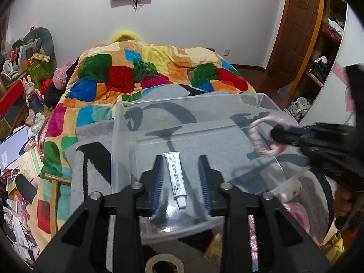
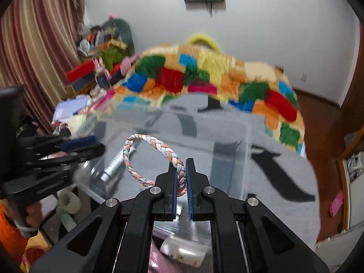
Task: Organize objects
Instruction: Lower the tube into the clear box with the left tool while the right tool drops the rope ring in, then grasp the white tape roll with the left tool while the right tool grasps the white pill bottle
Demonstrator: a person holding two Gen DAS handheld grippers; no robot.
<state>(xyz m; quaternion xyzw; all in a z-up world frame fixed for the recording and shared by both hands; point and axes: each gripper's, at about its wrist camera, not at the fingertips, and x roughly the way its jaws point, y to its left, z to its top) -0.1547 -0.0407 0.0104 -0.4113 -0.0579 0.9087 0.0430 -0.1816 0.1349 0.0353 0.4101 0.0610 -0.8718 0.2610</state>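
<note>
One clear plastic box sits on a grey blanket on the bed, and one white tube lies on its floor. The left tool hangs over the box, spread wide, its fingers either side of the tube, apart from it. The right tool is clamped narrow on one braided ring of pink, blue and white cord, held over the box. Only the right wrist view shows a white bottle below the tool and the striped curtain.
</note>
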